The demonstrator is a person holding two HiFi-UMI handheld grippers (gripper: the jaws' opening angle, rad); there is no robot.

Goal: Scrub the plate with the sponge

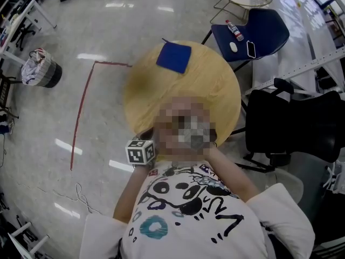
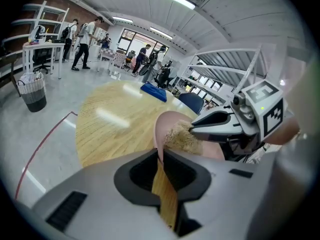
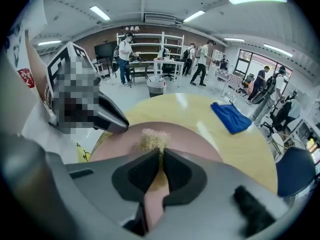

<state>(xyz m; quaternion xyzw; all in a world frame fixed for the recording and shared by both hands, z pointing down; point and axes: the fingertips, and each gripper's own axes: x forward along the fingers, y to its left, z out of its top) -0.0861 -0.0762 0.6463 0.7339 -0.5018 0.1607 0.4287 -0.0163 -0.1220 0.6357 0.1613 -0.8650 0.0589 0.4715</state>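
The desk (image 1: 215, 85) is round and wooden. The pink plate (image 2: 167, 121) is held up over its near edge, close to the person's chest, not lying on it. The left claw (image 2: 161, 156) is clamped on the plate's rim. The right claw (image 3: 161, 154) is closed on the tan sponge (image 3: 152, 139) and presses it against the plate's face, so I judge the scrubbing to be under way. The plate shows no dirt or foam, so how much is left cannot be told. Putting the plate down is probably also to come.

Around the desk:
- A black chair (image 1: 291, 125) stands at the right.
- A blue chair (image 1: 253, 34) stands beyond the desk, with small items on its seat.
- A bin (image 1: 40, 69) stands far left.
- A blue cloth (image 1: 174, 57) lies at the desk's far edge, well apart from the plate.
- People stand in the background.

Nothing blocks the claws.
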